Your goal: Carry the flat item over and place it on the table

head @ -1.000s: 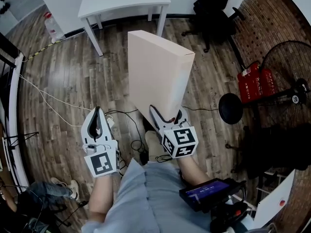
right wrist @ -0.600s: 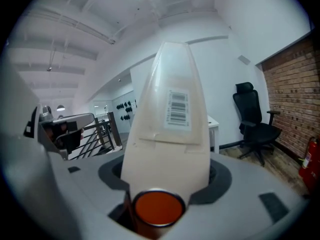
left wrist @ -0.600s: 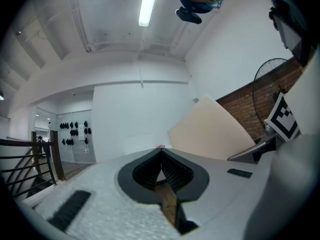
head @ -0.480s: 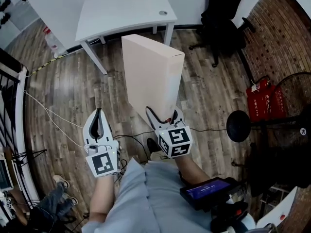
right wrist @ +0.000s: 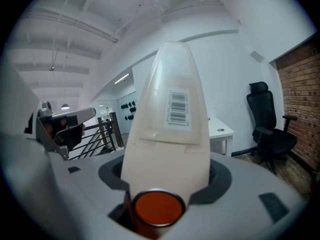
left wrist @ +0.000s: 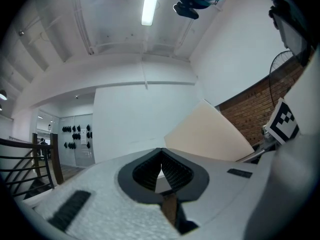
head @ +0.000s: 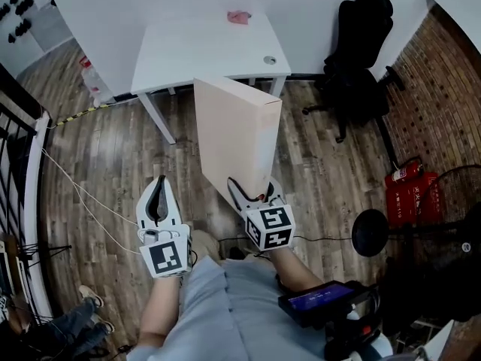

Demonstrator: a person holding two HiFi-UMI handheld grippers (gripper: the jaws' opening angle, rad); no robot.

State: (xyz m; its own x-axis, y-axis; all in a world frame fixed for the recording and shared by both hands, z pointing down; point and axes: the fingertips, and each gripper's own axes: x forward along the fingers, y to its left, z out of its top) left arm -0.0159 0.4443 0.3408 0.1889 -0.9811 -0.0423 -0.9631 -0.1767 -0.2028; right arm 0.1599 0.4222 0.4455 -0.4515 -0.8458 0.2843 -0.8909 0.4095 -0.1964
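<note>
The right gripper clamps the flat cardboard box, which rises upright from its jaws, the white bench just beyond. Beside it, the left gripper has its jaws together, empty.

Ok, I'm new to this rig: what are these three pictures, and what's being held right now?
No robot arm here: a person holds a hand-held gripper in each hand. The head view looks down from the person's head. The other two views ride on the grippers and look along their jaws. The right hand-held gripper is clamped on the lower end of a flat beige box, held on end. Its barcode label shows in the right gripper view. The left hand-held gripper is shut and empty. Ahead stands the white table, with a small pink thing on it. The box isn't there yet.
</note>
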